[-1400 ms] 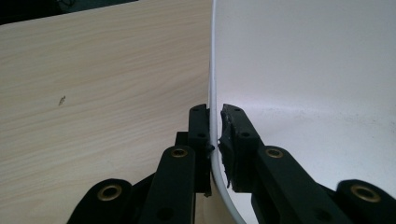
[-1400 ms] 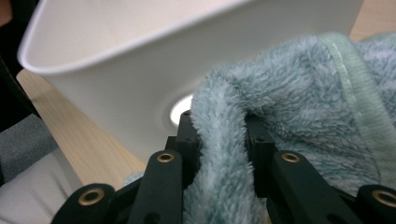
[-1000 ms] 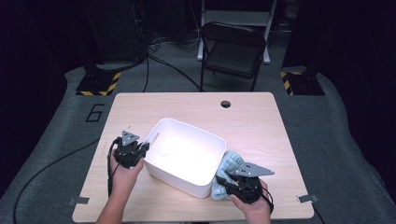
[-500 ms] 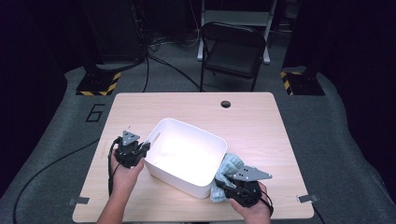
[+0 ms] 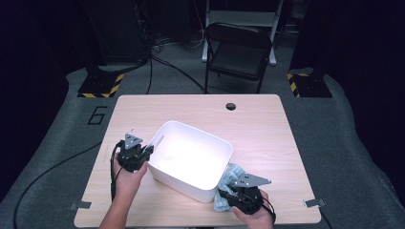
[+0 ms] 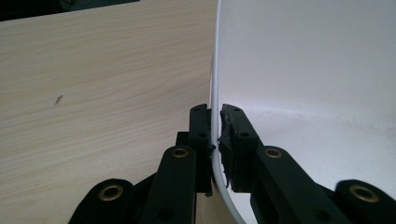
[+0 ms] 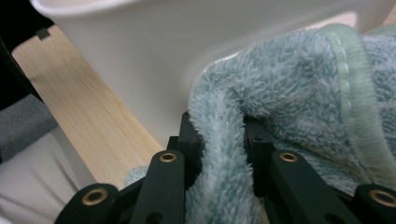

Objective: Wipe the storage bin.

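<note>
At lower left of the high view, the left gripper (image 5: 143, 153) was clamped on the white bin's (image 5: 191, 160) rim, steadying it mid-desk (image 5: 267, 129). At lower right, the right gripper (image 5: 228, 193) clenched the blue-green towel (image 7: 289, 93) beside the bin, likely to lift it in.

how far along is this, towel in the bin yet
Not yet. Done: the left gripper is clamped on the white bin's rim, and the right gripper has pinched a fold of the light blue towel. The towel lies on the table beside the bin. Left, probably: lift it in.
</note>
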Motion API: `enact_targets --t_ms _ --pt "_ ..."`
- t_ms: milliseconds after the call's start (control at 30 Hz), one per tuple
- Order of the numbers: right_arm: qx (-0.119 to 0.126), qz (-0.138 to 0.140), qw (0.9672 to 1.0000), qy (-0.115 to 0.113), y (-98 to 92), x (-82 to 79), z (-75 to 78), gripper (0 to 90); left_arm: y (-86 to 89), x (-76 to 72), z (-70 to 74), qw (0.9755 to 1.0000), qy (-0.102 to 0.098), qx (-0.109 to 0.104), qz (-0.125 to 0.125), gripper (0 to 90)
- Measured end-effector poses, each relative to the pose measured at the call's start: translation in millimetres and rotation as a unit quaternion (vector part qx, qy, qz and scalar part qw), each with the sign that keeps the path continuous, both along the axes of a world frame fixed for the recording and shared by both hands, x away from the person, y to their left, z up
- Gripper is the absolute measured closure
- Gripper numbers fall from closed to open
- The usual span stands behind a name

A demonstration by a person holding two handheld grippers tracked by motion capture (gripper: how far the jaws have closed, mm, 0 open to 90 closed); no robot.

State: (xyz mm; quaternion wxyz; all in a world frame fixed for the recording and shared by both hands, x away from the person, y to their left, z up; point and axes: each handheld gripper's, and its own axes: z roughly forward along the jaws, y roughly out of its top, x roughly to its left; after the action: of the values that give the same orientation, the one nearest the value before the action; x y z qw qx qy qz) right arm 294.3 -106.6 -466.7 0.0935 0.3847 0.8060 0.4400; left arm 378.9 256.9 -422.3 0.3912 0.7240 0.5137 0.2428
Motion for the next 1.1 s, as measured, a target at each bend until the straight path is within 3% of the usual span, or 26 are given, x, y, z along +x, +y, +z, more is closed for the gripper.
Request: enact_targets --t_ms 200,333,700,800,933,1100 --pt "-0.009 -0.001 0.9991 0.041 2.9 7.3 -24.5 74.1 0.3 0.2 -0.2 1.0000 0.000 -0.002 0.000 82.6" --pt "0.009 -0.006 0.9981 0.060 0.7 13.9 -36.2 74.0 0.8 0.8 -0.1 1.0000 0.000 -0.002 0.001 82.5" --pt "0.020 -0.035 0.9982 0.045 -1.2 25.9 -38.2 73.5 -1.5 2.8 -0.2 0.9999 -0.001 0.003 0.013 80.1" --pt "0.017 -0.036 0.9985 0.038 -1.9 23.5 -36.7 73.1 -3.3 2.7 -0.4 0.9997 -0.005 0.005 0.025 81.1" --pt "0.020 -0.034 0.9980 0.048 -3.8 15.7 -32.2 72.9 -6.4 2.5 -0.1 0.9989 -0.010 0.012 0.044 84.3" --pt "0.015 -0.018 0.9984 0.053 1.0 4.3 -29.8 72.8 -5.1 2.8 -0.1 0.9991 -0.008 0.006 0.041 84.9"
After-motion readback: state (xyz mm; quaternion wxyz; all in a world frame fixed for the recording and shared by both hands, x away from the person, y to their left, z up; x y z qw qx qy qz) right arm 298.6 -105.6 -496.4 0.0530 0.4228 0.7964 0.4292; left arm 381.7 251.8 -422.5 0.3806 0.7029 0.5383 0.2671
